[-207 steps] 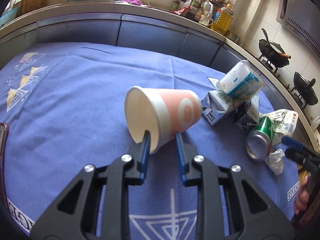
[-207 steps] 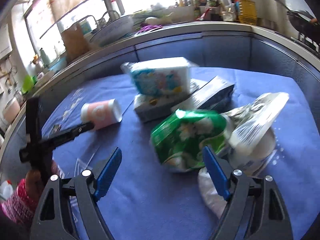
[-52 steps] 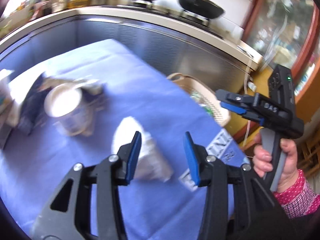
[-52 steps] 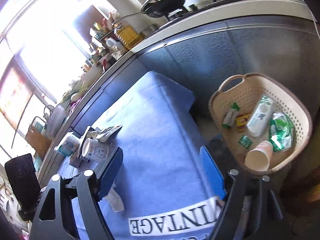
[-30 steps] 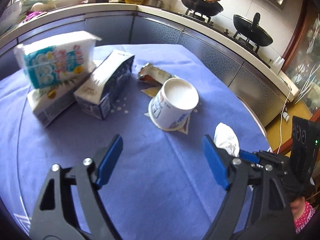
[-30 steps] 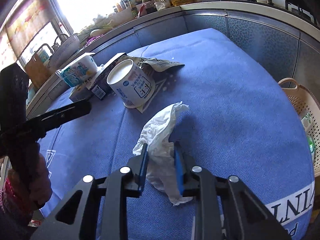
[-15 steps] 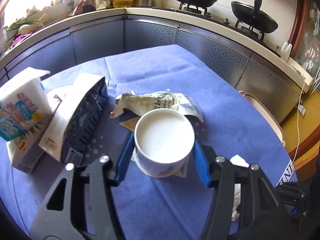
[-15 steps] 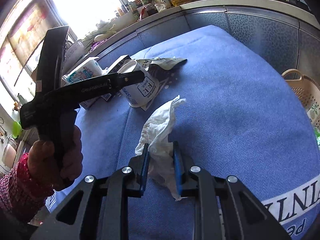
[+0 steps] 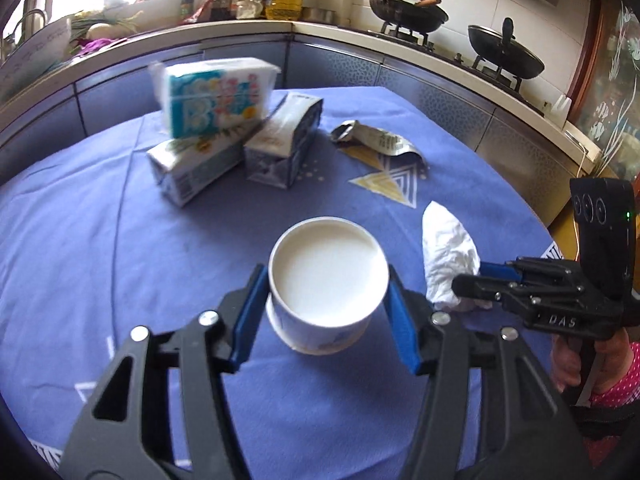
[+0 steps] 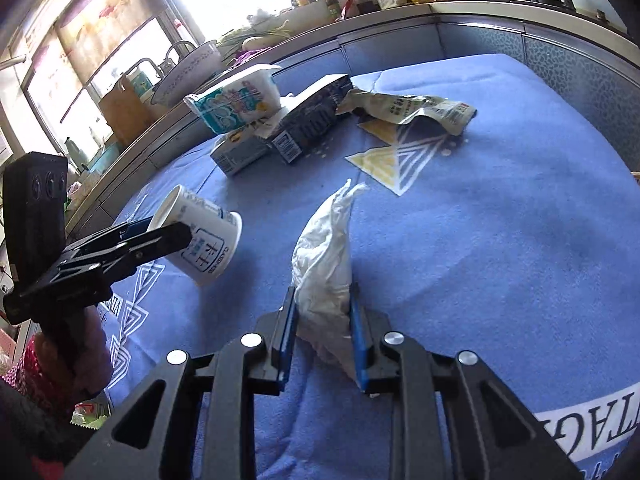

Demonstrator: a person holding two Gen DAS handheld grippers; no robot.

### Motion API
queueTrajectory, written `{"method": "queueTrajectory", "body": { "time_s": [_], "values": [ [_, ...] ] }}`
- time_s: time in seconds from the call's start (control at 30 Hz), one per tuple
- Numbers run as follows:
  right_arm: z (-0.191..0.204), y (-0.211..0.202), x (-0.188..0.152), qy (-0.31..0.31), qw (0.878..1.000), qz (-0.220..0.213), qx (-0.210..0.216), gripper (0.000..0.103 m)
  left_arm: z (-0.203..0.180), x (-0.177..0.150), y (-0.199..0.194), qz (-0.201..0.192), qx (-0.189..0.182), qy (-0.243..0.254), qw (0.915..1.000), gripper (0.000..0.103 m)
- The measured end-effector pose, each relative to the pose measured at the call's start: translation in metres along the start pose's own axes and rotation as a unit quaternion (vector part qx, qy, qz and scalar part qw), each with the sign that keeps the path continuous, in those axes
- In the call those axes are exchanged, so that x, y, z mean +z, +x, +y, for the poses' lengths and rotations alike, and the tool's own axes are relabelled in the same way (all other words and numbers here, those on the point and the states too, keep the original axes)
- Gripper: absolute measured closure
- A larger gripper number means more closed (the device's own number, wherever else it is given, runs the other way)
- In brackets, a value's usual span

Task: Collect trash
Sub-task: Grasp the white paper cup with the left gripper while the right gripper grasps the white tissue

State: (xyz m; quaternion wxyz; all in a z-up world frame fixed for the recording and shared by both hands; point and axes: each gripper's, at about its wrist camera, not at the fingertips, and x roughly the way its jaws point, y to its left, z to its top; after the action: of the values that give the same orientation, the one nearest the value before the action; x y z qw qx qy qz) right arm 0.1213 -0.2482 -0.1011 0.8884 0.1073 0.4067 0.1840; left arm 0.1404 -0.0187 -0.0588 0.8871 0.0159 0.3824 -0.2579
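Observation:
A white paper cup (image 9: 328,268) with blue print sits between the blue pads of my left gripper (image 9: 325,280), which is shut on its sides just under the rim. Seen from the right wrist, that cup (image 10: 204,244) hangs tilted above the blue tablecloth (image 10: 500,220) in the left gripper (image 10: 160,232). A crumpled white tissue (image 10: 324,256) fills the gap of my right gripper (image 10: 322,304). Both pads touch it while the jaws are opening. From the left wrist the tissue (image 9: 448,248) stands up at the tips of the right gripper (image 9: 472,280).
Behind on the cloth lie a tissue pack (image 9: 216,96) on a flattened carton (image 9: 192,168), a dark carton (image 9: 284,148) and a torn foil wrapper (image 9: 376,142). A steel counter (image 9: 400,64) with woks curves round the far side. A person's hand (image 9: 568,364) holds the right gripper.
My left gripper has lifted the cup off the yellow triangle print and drawn it back toward me. The right gripper's jaws stand slightly wider around the tissue.

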Motion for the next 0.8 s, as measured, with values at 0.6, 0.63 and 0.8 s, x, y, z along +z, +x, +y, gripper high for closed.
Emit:
{"method": "queueTrajectory", "body": {
  "time_s": [0.6, 0.63, 0.8],
  "values": [
    [0.006, -0.007, -0.013, -0.019, 0.998, -0.018, -0.06, 0.03, 0.021, -0.022, -0.014, 0.005, 0.031, -0.049, 0.9983, 0.036],
    [0.005, -0.008, -0.013, -0.018, 0.998, -0.018, -0.06, 0.03, 0.021, -0.022, -0.014, 0.005, 0.032, -0.049, 0.9983, 0.036],
    [0.006, -0.007, -0.015, -0.025, 0.998, -0.014, -0.057, 0.03, 0.013, -0.025, -0.012, 0.007, 0.033, -0.032, 0.9989, 0.047]
  ]
}}
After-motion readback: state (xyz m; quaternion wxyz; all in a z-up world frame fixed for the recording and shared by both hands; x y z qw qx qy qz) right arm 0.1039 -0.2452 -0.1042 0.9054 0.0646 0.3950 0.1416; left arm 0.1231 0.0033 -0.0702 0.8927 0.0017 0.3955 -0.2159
